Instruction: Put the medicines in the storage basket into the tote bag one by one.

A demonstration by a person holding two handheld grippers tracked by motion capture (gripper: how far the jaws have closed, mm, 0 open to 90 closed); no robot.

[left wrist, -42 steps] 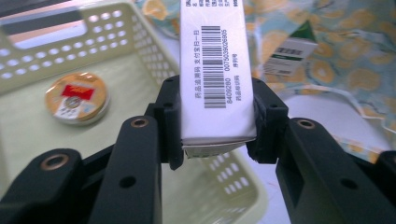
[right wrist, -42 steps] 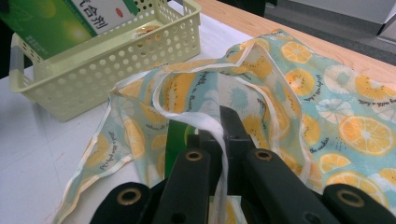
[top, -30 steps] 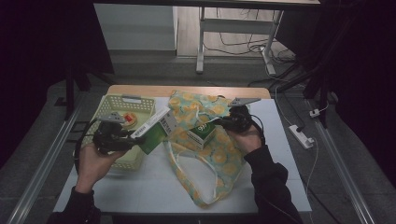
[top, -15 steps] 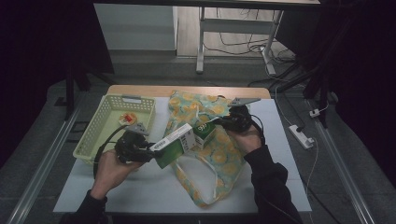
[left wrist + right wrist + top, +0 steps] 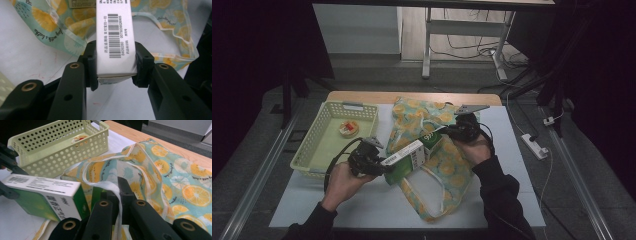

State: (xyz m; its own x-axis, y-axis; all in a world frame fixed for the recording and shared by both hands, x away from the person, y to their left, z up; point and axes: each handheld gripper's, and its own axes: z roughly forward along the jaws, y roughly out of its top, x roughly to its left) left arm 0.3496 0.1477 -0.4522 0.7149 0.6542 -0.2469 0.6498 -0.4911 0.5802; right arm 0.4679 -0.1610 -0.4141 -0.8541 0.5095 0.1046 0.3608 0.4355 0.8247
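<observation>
My left gripper point(image 5: 381, 164) point(image 5: 115, 67) is shut on the near end of a green and white box point(image 5: 412, 153) point(image 5: 113, 30), barcode face up. The box lies slanted, and its far end reaches the mouth of a cloth bag point(image 5: 439, 167) point(image 5: 47, 23) printed with orange slices. My right gripper point(image 5: 449, 131) point(image 5: 116, 191) is shut on the bag's white edge strap point(image 5: 113, 186) and holds it raised. In the right gripper view the box point(image 5: 45, 192) sits just left of the jaws, beside the bag point(image 5: 175, 177).
A pale green perforated basket point(image 5: 314, 150) point(image 5: 62, 147) stands at the table's left with a small red and white item point(image 5: 348, 128) point(image 5: 80, 137) in it. The white table top point(image 5: 377, 205) ends in a wooden strip at the back. A power strip point(image 5: 534, 146) lies on the floor at right.
My left hand has carried the box rightward and down, from over the basket to the bag's mouth. The right hand has kept still, gripping the bag.
</observation>
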